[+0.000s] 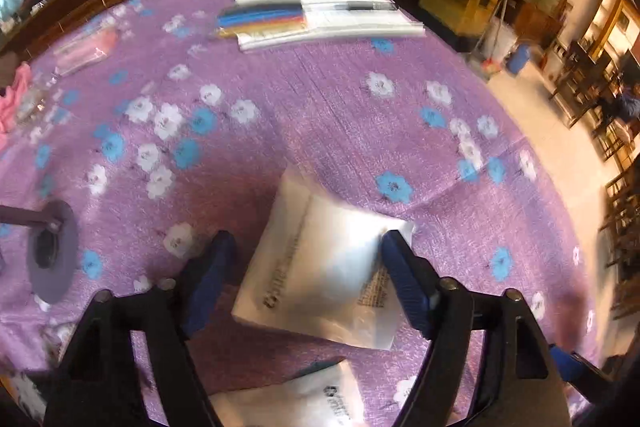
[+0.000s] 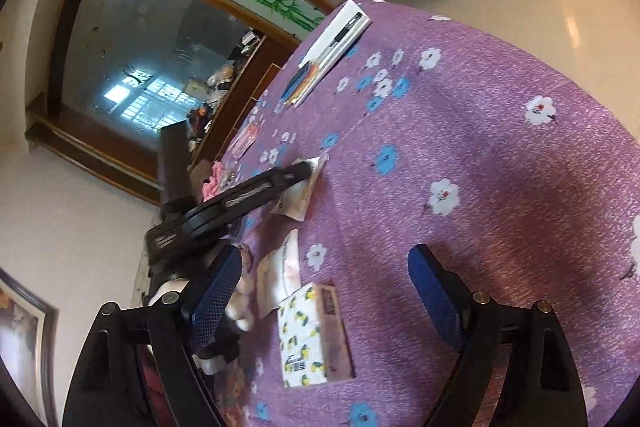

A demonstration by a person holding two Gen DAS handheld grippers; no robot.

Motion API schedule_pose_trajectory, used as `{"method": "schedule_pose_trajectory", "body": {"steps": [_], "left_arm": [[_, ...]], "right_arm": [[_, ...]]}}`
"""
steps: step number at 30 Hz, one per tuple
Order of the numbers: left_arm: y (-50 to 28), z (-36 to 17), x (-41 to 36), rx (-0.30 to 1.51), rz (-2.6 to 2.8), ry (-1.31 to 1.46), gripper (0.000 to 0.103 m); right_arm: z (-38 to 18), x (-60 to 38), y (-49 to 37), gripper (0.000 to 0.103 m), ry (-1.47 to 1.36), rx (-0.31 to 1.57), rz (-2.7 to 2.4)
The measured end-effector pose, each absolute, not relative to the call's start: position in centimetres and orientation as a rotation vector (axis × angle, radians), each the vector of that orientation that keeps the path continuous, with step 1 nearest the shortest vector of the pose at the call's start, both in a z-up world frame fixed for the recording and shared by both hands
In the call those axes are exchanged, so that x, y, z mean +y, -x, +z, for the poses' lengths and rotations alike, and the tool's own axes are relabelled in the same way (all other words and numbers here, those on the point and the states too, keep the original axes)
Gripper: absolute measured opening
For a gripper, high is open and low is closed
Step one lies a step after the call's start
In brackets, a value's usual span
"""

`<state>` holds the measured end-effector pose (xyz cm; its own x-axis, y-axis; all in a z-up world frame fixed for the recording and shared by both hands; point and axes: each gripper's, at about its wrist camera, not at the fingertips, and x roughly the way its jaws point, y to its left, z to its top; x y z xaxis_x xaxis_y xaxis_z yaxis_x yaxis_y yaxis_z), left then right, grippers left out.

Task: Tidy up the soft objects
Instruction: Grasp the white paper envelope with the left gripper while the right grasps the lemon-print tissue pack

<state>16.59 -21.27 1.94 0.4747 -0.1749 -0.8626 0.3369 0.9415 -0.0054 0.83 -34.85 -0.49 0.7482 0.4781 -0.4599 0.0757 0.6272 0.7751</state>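
Note:
In the left wrist view a white soft packet (image 1: 324, 267) lies on the purple flowered tablecloth (image 1: 320, 107). My left gripper (image 1: 308, 247) is open, with one finger on each side of the packet and low over it. A second white packet (image 1: 304, 399) lies under the gripper body. In the right wrist view my right gripper (image 2: 324, 263) is open and empty above the cloth. A lemon-print tissue pack (image 2: 312, 335) and a white packet (image 2: 280, 275) lie between its fingers. The left gripper (image 2: 256, 191) shows at the table's left edge over the packet (image 2: 304, 187).
A white paper pad (image 1: 328, 11) with a black pen (image 1: 360, 6) and a pack of coloured strips (image 1: 260, 19) lies at the far side. A pink pouch (image 1: 86, 49) and pink cloth (image 1: 16, 95) sit at the left. A pale plush item (image 2: 240, 303) is by the right gripper's left finger.

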Motion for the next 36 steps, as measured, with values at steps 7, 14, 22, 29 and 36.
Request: {"method": "schedule_pose_trajectory", "body": {"steps": [7,14,22,29,36], "left_arm": [[-13.2,2.9,-24.3,1.029,-0.424,-0.246,0.004],[-8.7,7.4,-21.2,0.953,-0.479,-0.105,0.004],[1.5,13.7,-10.5,0.805,-0.418,0.001,0.005],[9.6,13.2,2.2,0.732,-0.205,0.084,0.005],[14.5,10.8,12.6,0.722,-0.061,0.256,0.005]], "right_arm": [[-0.7,-34.7,-0.8,0.087,-0.855,0.706,0.210],[-0.3,-31.5,-2.6,0.091,-0.689,0.800,0.231],[1.1,-27.1,-2.8,0.091,-0.461,0.848,0.277],[1.4,-20.7,-2.0,0.068,-0.063,0.899,0.178],[3.0,-20.9,0.7,0.051,-0.082,0.885,0.105]]}}
